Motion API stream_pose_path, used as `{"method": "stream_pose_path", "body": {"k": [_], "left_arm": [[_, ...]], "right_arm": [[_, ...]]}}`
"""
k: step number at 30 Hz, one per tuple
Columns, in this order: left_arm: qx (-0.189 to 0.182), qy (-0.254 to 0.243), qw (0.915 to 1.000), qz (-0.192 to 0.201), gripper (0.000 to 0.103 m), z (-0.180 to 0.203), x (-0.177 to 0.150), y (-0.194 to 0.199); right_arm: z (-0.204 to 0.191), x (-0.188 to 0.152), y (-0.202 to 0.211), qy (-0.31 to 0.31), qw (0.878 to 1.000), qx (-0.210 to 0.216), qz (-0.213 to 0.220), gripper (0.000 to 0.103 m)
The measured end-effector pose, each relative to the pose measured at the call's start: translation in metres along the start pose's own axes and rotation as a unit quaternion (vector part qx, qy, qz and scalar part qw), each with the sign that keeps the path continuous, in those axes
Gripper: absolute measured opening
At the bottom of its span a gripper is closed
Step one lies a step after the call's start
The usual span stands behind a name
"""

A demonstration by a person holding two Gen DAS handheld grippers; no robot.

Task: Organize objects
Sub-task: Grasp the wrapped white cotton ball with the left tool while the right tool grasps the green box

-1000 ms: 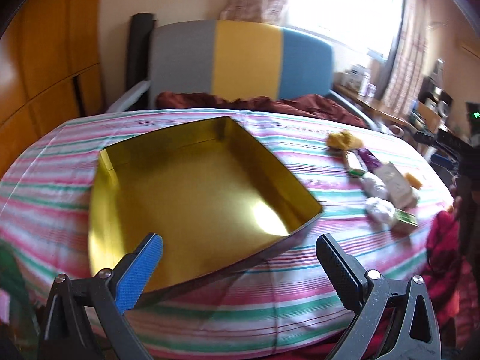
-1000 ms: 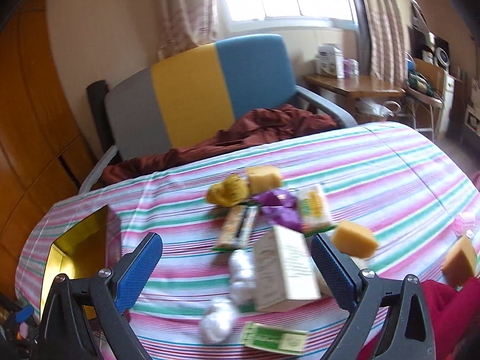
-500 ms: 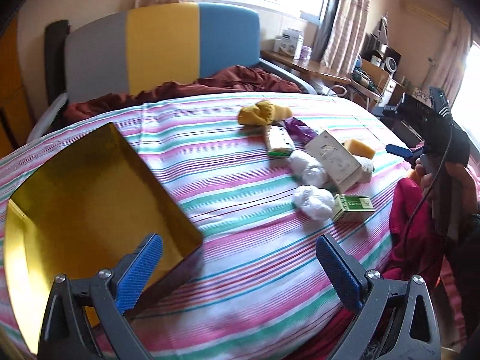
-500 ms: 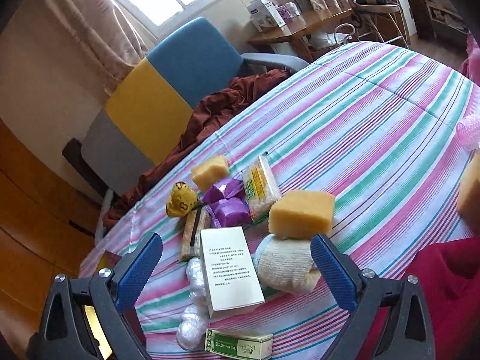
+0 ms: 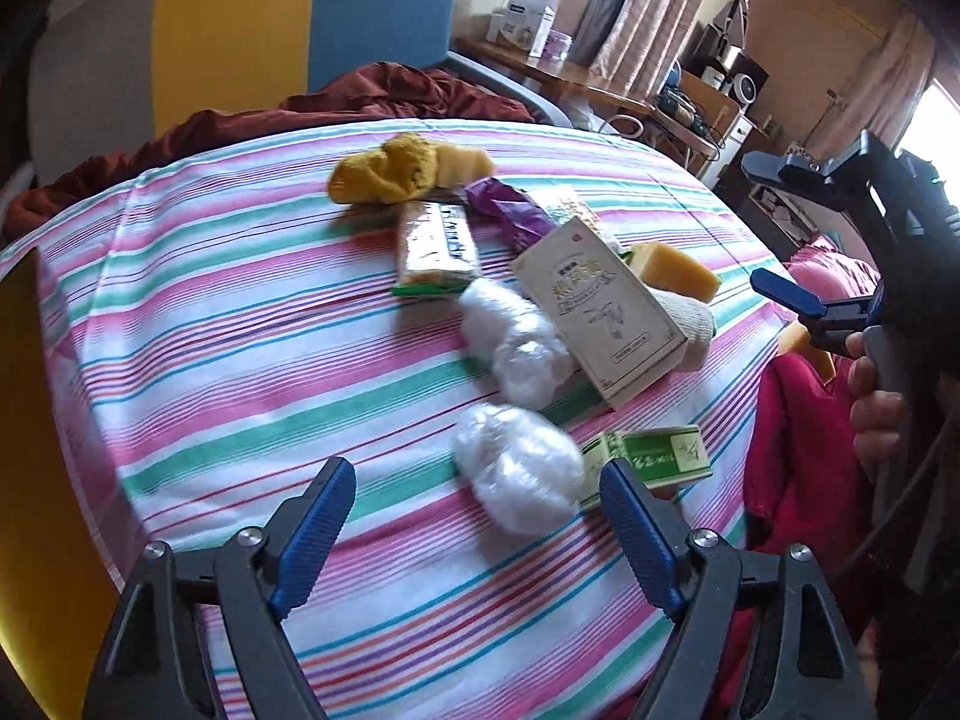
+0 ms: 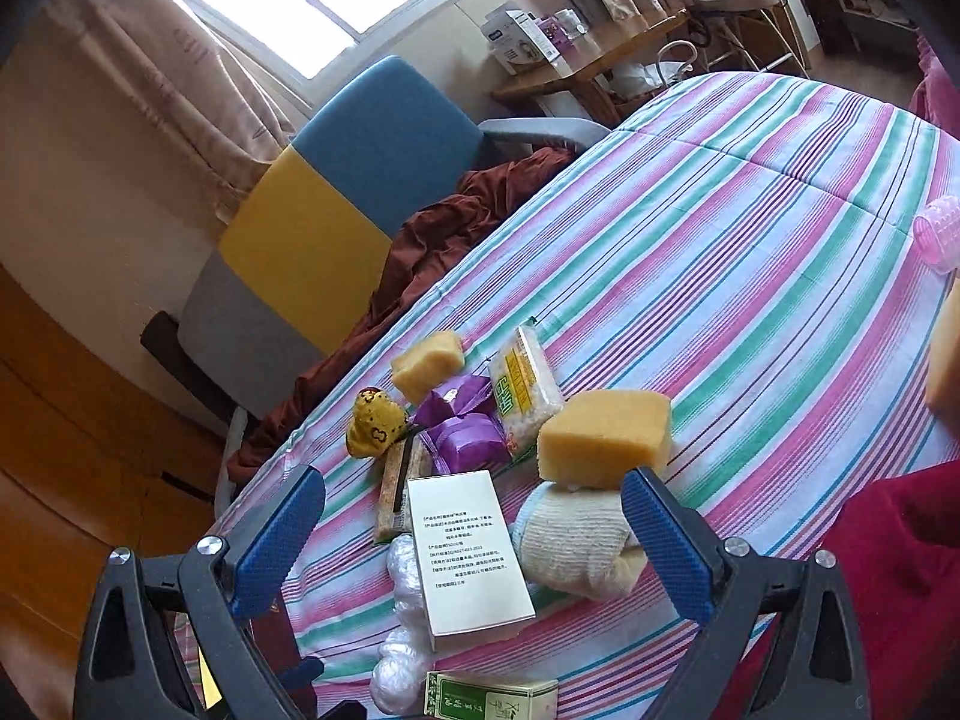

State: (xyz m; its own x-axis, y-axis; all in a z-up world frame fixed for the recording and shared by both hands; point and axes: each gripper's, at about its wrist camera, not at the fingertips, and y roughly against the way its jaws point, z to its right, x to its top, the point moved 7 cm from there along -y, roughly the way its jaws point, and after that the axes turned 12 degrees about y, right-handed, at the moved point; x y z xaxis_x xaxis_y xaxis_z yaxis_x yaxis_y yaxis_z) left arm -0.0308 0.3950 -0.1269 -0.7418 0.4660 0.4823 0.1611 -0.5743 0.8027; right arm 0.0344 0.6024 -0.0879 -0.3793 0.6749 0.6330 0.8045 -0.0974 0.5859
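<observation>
A pile of small items lies on the striped tablecloth (image 5: pixel 210 324). In the left wrist view my open left gripper (image 5: pixel 474 516) hovers just in front of a clear plastic wad (image 5: pixel 516 468), beside a small green box (image 5: pixel 648 456). Behind are a white box (image 5: pixel 600 312), a snack bar (image 5: pixel 435 246), a purple wrapper (image 5: pixel 510 216), a yellow cloth (image 5: pixel 390 171) and a sponge (image 5: pixel 672 267). My open right gripper (image 6: pixel 474 534) hangs over the white box (image 6: pixel 468 552) and a knit glove (image 6: pixel 570 540), below a sponge (image 6: pixel 603 438). The gold tin (image 5: pixel 24 480) is at the far left edge.
A grey, yellow and blue chair (image 5: pixel 240 30) with a maroon cloth (image 5: pixel 384 90) stands behind the table. A desk with clutter (image 5: pixel 600 78) is at the back right. A pink roller (image 6: pixel 939 231) and another sponge (image 6: pixel 945 354) lie at the table's right. Red fabric (image 6: pixel 888 570) lies at the near edge.
My left gripper has swung right, away from the gold tin to the item pile, and its jaws have narrowed somewhat. My right gripper has tilted and come closer over the pile.
</observation>
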Motion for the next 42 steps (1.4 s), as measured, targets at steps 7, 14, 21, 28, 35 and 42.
{"method": "stream_pose_path", "body": {"k": [7,14,21,28,35,42], "left_arm": [[0.018,0.003,0.9994,-0.029,0.041,-0.003,0.0,-0.047],[0.017,-0.026,0.9995,0.0,0.041,-0.005,-0.009,-0.046],[0.025,-0.056,0.9979,0.018,0.039,-0.002,-0.012,-0.044],[0.024,-0.042,0.9987,0.017,0.039,-0.004,-0.009,-0.045],[0.037,-0.049,0.9979,0.019,0.039,-0.007,-0.018,-0.038],[0.055,-0.057,0.9965,0.027,0.039,-0.012,-0.031,-0.028]], "right_arm": [[0.001,0.0,-0.001,-0.002,1.0,0.006,-0.002,0.101],[-0.001,-0.001,-0.003,0.004,1.0,0.003,-0.007,0.101],[0.002,-0.001,-0.004,0.002,1.0,-0.003,-0.01,0.101],[0.004,-0.002,-0.006,-0.003,1.0,-0.007,-0.018,0.101],[0.006,-0.004,-0.008,-0.009,0.999,-0.011,-0.029,0.101],[0.009,-0.012,-0.015,-0.021,0.998,-0.018,-0.059,0.101]]}}
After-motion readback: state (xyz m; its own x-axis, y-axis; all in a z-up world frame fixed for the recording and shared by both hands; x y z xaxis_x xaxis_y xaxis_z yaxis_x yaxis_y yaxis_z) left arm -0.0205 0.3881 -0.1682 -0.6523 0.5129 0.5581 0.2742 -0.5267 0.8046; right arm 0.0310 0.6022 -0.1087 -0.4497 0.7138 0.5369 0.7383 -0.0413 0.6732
